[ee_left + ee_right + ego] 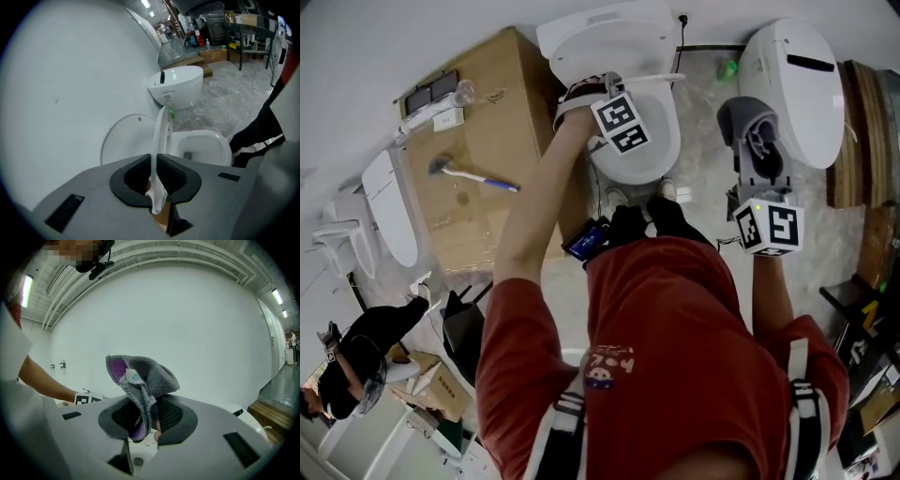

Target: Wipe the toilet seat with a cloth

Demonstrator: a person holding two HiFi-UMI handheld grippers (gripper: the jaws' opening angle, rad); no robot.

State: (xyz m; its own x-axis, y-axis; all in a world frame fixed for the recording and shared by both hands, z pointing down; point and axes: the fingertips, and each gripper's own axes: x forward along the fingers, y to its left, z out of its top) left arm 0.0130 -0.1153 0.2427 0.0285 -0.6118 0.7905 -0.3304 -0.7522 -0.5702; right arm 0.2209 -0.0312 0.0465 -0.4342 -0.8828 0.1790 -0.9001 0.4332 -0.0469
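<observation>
The white toilet (pixel 652 150) stands at the top middle of the head view, its lid (pixel 126 140) leaning back against the wall. Its thin white seat (pixel 161 136) stands raised on edge above the bowl (pixel 201 145). My left gripper (pixel 157 176) is shut on the seat's rim; in the head view this gripper (pixel 609 84) reaches over the bowl. My right gripper (pixel 149 420) is shut on a bunched grey cloth (pixel 145 373) with a purple inside. In the head view the right gripper (pixel 759 150) holds the cloth (pixel 755 127) to the right of the toilet, apart from it.
A second white toilet (pixel 797 80) stands just right of the cloth. A big cardboard box (pixel 483 159) with a brush (pixel 473 175) on it stands left of the toilet. Another person (pixel 366 347) crouches at the lower left. Dark shelving (pixel 862 319) lines the right side.
</observation>
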